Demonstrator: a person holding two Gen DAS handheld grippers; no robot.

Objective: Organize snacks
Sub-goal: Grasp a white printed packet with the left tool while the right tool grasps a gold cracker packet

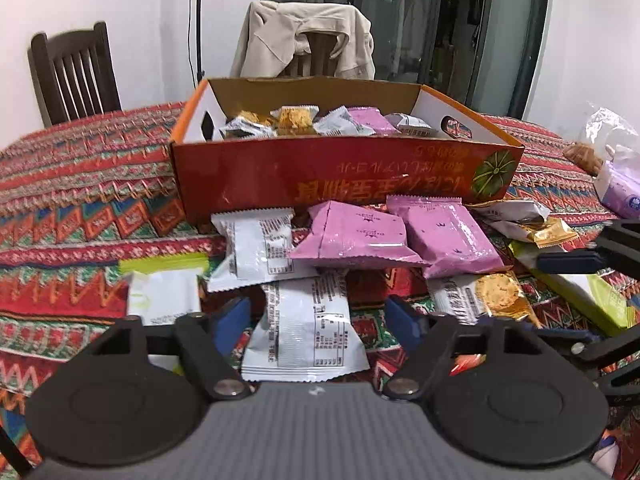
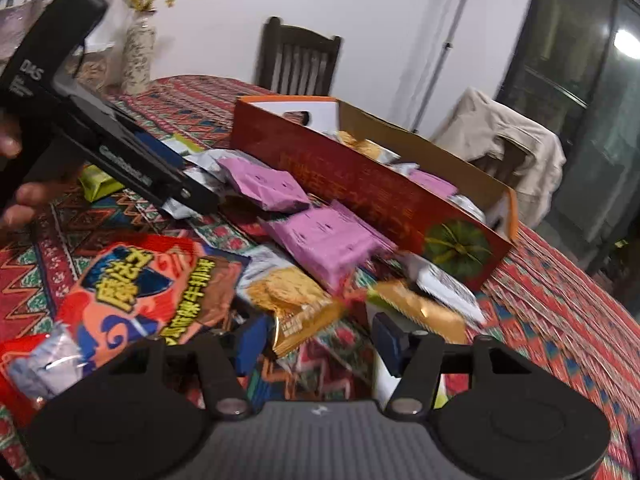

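The landmark is the red cardboard box [image 1: 344, 176] standing on the patterned surface [image 1: 80, 184], and it shows the task partly done. Inside it several packets already lie in a row against its near wall: grey-white ones at the left, a yellow biscuit packet [image 1: 294, 118] in the middle, a pink packet [image 1: 366, 120] and another pale one toward the right.

Much more is left outside. In front of the box, going left to right, lie a green-and-white packet [image 1: 164, 292] off its left corner, a white packet [image 1: 260, 252] touching the box's front wall, and a second white packet [image 1: 304, 332] nearer the camera. Next come two pink packets [image 1: 356, 236] leaning on each other just before the box, then a gold biscuit packet [image 1: 500, 292] and a lime-green pack [image 1: 588, 292] toward its right corner. From the right wrist view, a large red-and-orange snack bag [image 2: 140, 284] also waits further out from the box.

The left tongs [image 1: 318, 316] stand apart, straddling the nearer white packet without visibly pressing it. The right tongs [image 2: 320, 340] are also apart, with the corner of a gold biscuit packet [image 2: 296, 308] between them, not clamped as far as I can see.

By my judgement roughly a third or less is sorted; both tongs look poised for the next pickups.
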